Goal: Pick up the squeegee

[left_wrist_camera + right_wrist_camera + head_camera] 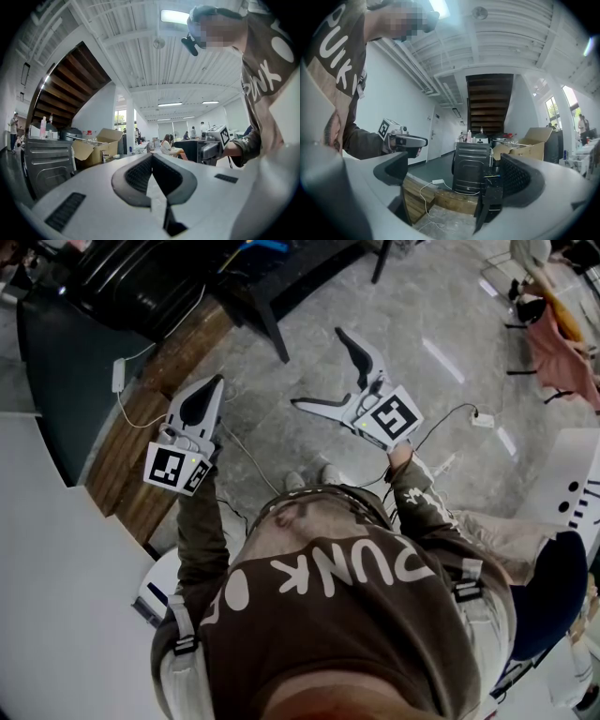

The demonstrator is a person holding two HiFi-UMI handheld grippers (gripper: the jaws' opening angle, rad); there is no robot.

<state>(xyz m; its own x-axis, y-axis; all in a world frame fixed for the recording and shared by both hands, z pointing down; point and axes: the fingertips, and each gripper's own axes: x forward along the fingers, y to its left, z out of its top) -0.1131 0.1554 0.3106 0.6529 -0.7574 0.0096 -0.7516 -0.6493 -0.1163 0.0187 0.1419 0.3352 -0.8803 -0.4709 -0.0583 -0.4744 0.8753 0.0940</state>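
Observation:
No squeegee shows in any view. Both grippers are held level in front of the person, above a grey stone floor. My left gripper [212, 382] has its jaws pressed together with nothing between them; in its own view the dark pads [140, 173] meet in a point. My right gripper [319, 368] stands wide open and empty, one finger pointing away and the other splayed to the left. Between its spread jaws [454, 187] I see only floor and a dark metal cabinet [471, 166]. Each gripper shows in the other's view: left gripper [405, 139], right gripper [213, 140].
A wooden platform [150, 427] with a white cable and adapter [119, 376] lies left of the left gripper. A dark table leg [267, 324] stands ahead. A power strip [483, 418] lies on the floor at right. An open cardboard box [93, 145] and several people are farther off.

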